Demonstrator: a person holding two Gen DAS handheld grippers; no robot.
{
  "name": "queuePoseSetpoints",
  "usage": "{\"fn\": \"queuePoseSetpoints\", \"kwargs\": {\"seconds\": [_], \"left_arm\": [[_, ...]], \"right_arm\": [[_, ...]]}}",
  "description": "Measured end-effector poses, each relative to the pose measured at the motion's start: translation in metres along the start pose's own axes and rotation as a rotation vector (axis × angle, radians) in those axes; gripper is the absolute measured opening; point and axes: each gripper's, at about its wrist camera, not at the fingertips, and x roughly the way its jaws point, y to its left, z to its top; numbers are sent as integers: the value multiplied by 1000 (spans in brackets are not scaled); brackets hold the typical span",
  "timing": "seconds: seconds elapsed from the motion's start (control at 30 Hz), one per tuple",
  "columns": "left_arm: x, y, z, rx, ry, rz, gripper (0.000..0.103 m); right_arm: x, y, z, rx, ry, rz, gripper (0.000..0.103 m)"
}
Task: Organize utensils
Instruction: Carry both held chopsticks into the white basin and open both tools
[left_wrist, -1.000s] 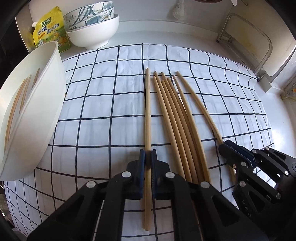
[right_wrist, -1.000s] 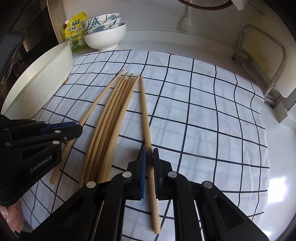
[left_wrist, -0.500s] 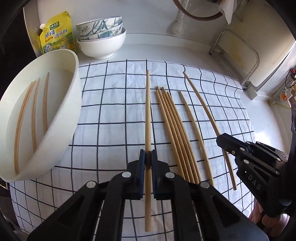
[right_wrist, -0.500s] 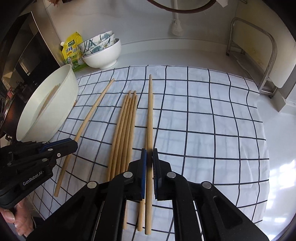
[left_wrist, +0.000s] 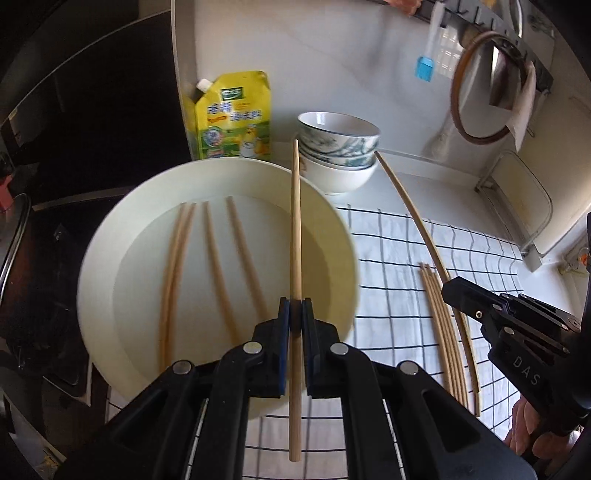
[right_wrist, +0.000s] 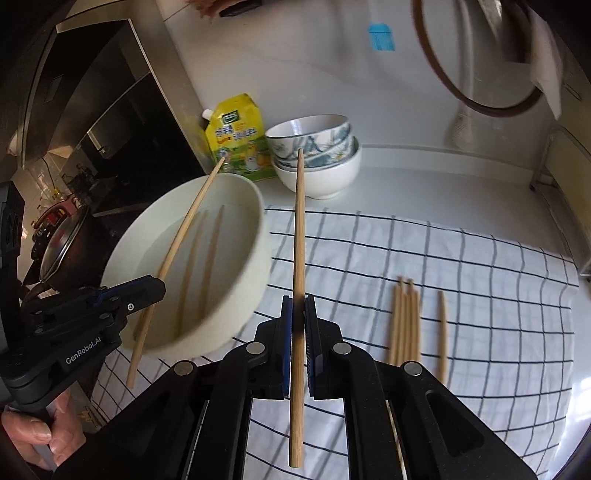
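stove side: far left is all dark, a pan with a glass lid (right_wrist: 61, 245) sits over there past the counter edge

left gripper (left_wrist: 295, 314): clamped tight on one wooden chopstick (left_wrist: 295, 258), and that stick hangs over the big white bowl (left_wrist: 122, 206), tip pointing to the far wall. You can see the hand (right_wrist: 37, 439) holding the handle in the right wrist view

big white bowl: near-left on the counter, four chopsticks in the bowl (left_wrist: 214, 266) lying loose on the bottom, kinda fanned out

yellow pouch (left_wrist: 232, 114): standing against the far wall, right behind the bowl

stacked bowls (left_wrist: 338, 155): just right of the pouch, patterned ones nested in a plain white one

checked cloth (right_wrist: 480, 280): white with dark grid lines, covers the counter right of the big bowl

right gripper (right_wrist: 298, 332): also pinched shut on its own chopstick (right_wrist: 300, 240), held in the air above the left part of the cloth, near the bowl's rim, tip aimed at the stacked bowls

loose chopsticks (right_wrist: 404, 321): a little bundle lying on the cloth to the right, plus a single one (right_wrist: 442, 332) just beside it, apart from the bundle

wall stuff: round wooden-rimmed thing (left_wrist: 480, 85) hanging far right, wire rack (left_wrist: 524, 199) below it
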Motion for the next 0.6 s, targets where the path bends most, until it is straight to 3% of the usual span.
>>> {"fn": "queuePoseSetpoints", "kwargs": {"seconds": [0.3, 0.6], "left_arm": [[24, 81, 21, -66, 39, 49, 7], [58, 112, 21, -74, 110, 39, 7]], "right_arm": [[73, 80, 40, -49, 84, 83, 6], [123, 95, 42, 11, 218, 65, 6]]}}
